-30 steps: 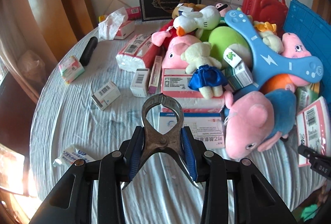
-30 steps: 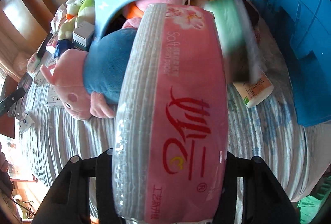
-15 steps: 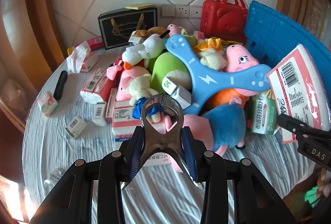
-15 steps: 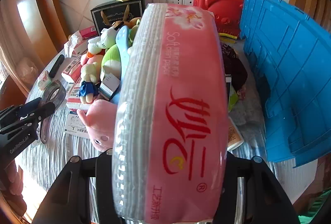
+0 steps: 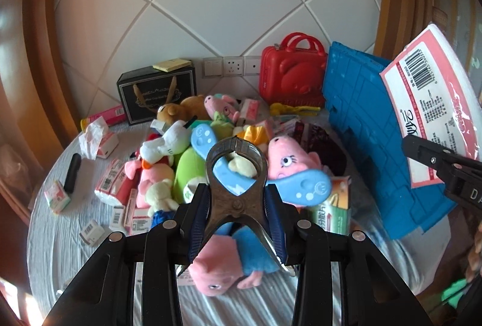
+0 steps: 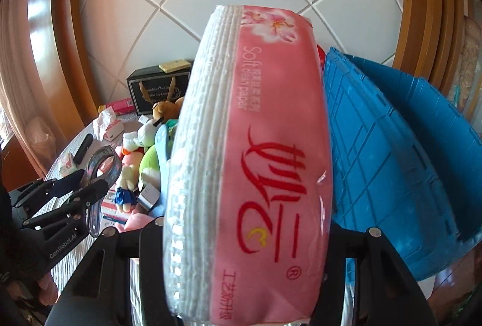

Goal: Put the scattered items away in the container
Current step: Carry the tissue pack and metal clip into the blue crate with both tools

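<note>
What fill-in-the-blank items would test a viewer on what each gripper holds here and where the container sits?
1. The right gripper is shut on a pink pack of ____.
2. The left gripper holds metal ____ by their blue handles.
3. The blue crate stands beside a ____ toy suitcase.
4. The yellow notepad lies on top of the ____ gift box.

Missing words: tissue paper; pincers; red; black

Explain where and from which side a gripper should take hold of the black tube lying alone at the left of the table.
Grip the black tube across its middle, coming straight down from above. It lies flat on the cloth, long and narrow, with bare cloth along both long sides, so fingers probably fit astride it.
</note>
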`<move>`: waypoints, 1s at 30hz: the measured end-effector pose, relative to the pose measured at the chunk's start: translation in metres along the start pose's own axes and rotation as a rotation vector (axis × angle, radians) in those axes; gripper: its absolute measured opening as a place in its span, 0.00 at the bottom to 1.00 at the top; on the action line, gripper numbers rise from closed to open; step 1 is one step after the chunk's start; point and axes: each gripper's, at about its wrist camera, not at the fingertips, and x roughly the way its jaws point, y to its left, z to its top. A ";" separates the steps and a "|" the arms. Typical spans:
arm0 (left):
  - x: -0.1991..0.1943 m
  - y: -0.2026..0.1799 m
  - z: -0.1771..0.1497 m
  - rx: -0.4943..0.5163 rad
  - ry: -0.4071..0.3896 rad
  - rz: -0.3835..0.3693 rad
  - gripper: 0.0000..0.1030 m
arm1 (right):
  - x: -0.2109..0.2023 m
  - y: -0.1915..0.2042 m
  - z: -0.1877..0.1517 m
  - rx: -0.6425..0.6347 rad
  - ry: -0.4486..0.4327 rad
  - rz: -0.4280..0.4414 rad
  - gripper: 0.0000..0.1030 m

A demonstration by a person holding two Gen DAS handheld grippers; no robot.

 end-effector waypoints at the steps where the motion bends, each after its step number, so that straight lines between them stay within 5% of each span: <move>1: -0.001 -0.011 0.007 0.001 -0.013 -0.003 0.36 | -0.006 -0.012 0.008 0.000 -0.022 -0.007 0.49; 8: -0.012 -0.107 0.060 0.011 -0.109 -0.044 0.36 | -0.038 -0.102 0.042 -0.004 -0.106 -0.058 0.49; 15: -0.024 -0.222 0.105 0.060 -0.177 -0.112 0.36 | -0.052 -0.207 0.041 0.007 -0.101 -0.167 0.49; 22: -0.014 -0.326 0.119 0.150 -0.131 -0.178 0.36 | -0.048 -0.294 0.015 0.056 -0.030 -0.246 0.49; 30: 0.020 -0.394 0.100 0.244 -0.013 -0.203 0.36 | -0.041 -0.334 -0.004 0.110 0.012 -0.248 0.49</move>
